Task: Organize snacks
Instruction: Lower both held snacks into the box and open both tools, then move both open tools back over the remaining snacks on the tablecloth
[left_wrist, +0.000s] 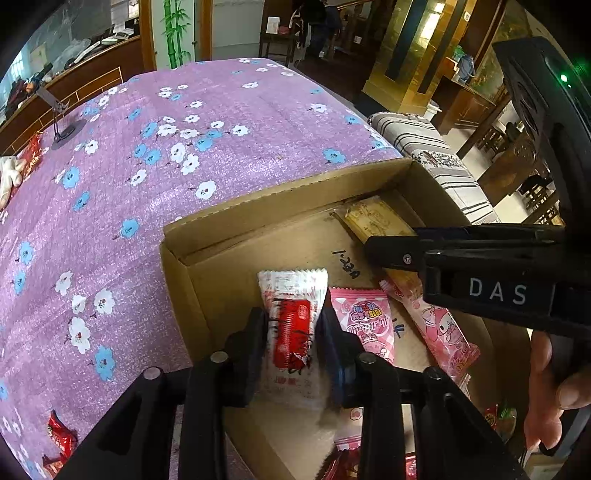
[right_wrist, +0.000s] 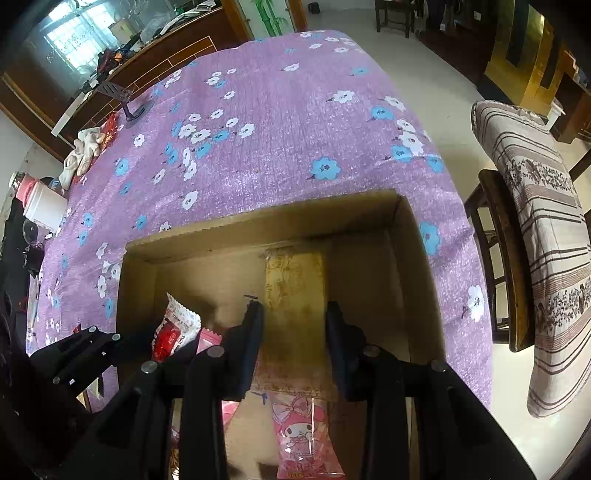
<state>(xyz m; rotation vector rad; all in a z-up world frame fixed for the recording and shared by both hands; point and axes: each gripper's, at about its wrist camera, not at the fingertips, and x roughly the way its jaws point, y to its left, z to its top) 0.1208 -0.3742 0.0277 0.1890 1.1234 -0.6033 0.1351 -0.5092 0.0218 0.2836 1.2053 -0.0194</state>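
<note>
Two grippers work inside one shallow cardboard box (left_wrist: 280, 192) on the bench, which is draped in a purple flowered cloth (left_wrist: 229, 122); wide bare cloth lies beyond the jaws, and the box's far wall stands just ahead of both. The left gripper (left_wrist: 293, 325) has its jaws narrowly parted, with a white-and-red snack packet (left_wrist: 291, 291) between them; whether the pads press it cannot be told. The right gripper (right_wrist: 293, 314) straddles a tan wrapped snack (right_wrist: 295, 280) with slight gaps at both pads, apparently no grip. Pink character packets (left_wrist: 364, 325) lie just right of the left jaws, partly covered by them. Lower packet ends are cut off. Red candies (left_wrist: 61, 437) sit outside the box, left of the left jaws.
</note>
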